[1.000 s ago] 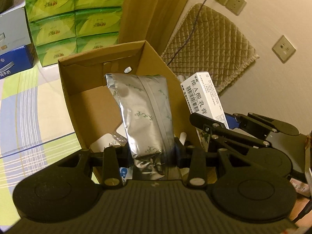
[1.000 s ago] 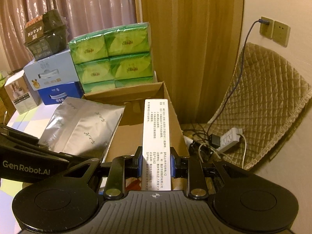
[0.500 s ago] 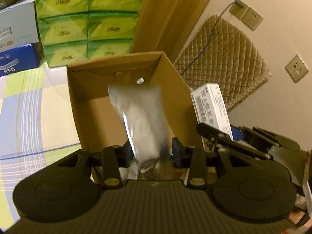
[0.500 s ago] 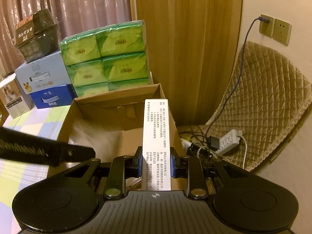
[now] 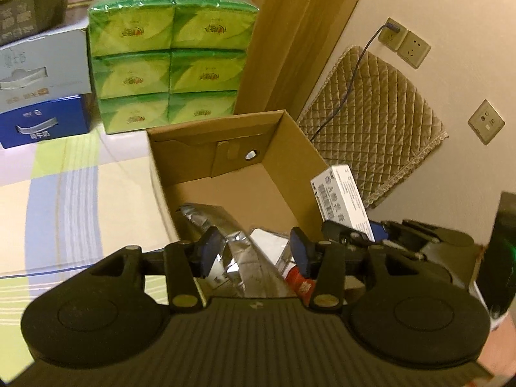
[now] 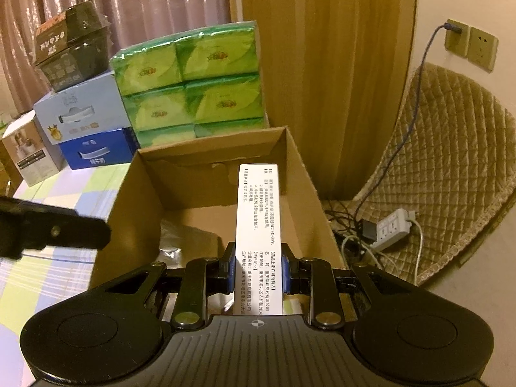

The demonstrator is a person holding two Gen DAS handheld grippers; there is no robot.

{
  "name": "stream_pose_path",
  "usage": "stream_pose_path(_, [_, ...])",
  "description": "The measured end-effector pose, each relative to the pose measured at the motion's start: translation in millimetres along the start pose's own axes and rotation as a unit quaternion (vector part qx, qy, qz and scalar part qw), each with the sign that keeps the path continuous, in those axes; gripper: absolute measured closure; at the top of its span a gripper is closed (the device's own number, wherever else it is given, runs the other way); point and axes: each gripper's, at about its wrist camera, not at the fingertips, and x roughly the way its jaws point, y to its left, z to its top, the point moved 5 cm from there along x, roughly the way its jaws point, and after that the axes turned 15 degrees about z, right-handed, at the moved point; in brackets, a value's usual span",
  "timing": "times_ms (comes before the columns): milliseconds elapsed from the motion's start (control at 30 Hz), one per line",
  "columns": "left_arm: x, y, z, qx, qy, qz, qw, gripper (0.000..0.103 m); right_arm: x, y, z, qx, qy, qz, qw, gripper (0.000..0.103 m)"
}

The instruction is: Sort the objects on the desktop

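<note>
An open cardboard box stands on the checked tablecloth. My left gripper is open just above the box's near end. The silver foil pouch lies inside the box below it, free of the jaws. My right gripper is shut on a long white medicine carton and holds it upright over the box. The carton shows at the box's right wall in the left wrist view. The pouch shows on the box floor in the right wrist view.
A green tissue multipack stands behind the box, with grey and blue cartons to its left. A quilted cushion, a power strip and cables lie beyond the table's right edge. Other small items lie in the box.
My left gripper opened and let the silver pouch drop into the box, then pulled back. My right gripper kept the white carton over the box.
</note>
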Motion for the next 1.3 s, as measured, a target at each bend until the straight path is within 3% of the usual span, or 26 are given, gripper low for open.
stream_pose_path(133, [-10.2,10.0,-5.2,0.011,-0.012,0.016,0.9997,0.047,4.2,3.7,5.6,0.003,-0.006,0.021,1.000,0.078])
stream_pose_path(200, [-15.8,16.1,-8.9,0.016,-0.020,0.022,0.9994,0.037,2.9,3.6,7.6,0.009,-0.012,0.023,1.000,0.059])
stream_pose_path(300, [-24.6,25.5,-18.6,0.020,-0.029,0.026,0.9990,0.022,-5.0,6.1,5.9,0.000,-0.019,0.010,1.000,0.052])
stream_pose_path(600, [-56.7,36.8,-57.0,0.023,-0.058,0.038,0.9973,0.001,-56.7,21.3,-35.4,0.007,-0.029,-0.001,1.000,0.037])
stream_pose_path(900, [-105.3,30.0,-100.4,0.001,-0.064,0.037,0.9973,0.001,-119.1,58.7,-78.3,0.005,-0.032,0.007,0.999,0.015])
stream_pose_path(1133, [-135.0,23.6,-141.2,-0.010,-0.055,0.059,0.9967,0.001,-158.1,78.8,-105.1,0.002,-0.027,0.004,1.000,0.007])
stream_pose_path(1300, [-148.8,18.8,-165.0,-0.027,-0.043,0.052,0.9974,0.001,-180.4,85.8,-121.7,0.009,-0.024,0.000,1.000,0.005])
